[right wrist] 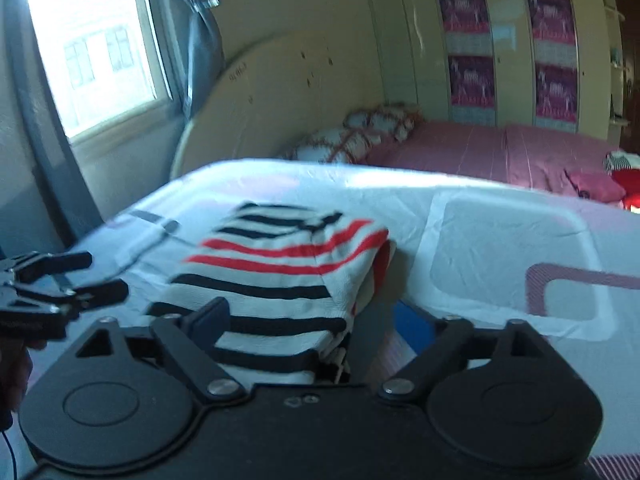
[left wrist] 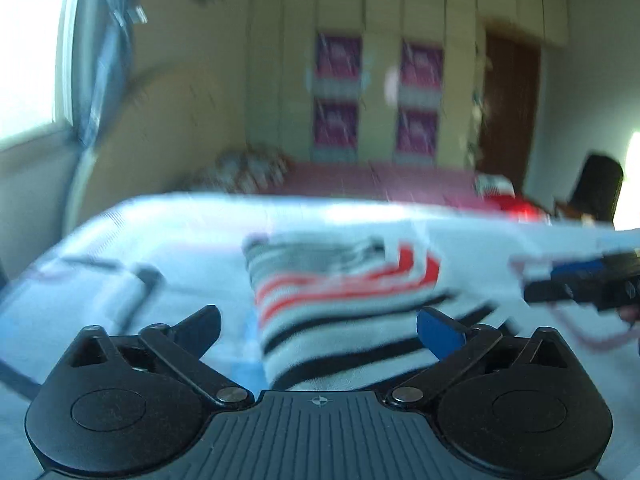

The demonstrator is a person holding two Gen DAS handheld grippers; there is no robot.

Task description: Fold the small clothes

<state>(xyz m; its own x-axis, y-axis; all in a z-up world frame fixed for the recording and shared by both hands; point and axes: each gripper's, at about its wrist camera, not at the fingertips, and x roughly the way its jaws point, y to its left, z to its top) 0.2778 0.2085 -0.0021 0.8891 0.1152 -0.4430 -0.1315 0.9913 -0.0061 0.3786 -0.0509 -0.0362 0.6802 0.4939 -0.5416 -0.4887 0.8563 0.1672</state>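
While both hands hover: I see nothing held.
Left gripper: jaws wide, empty.
Right gripper: jaws wide, empty, straddling the shirt's near edge.
Striped shirt: folded bundle on the white sheet.
Risk: I reckon a fingertip could snag the top layer & undo the fold.

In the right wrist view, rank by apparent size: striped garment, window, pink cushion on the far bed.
1. Striped garment, though nearness inflates it.
2. Window.
3. Pink cushion, smallest and farthest.

One folded striped garment, two hand-held grippers — left, right — two pillows
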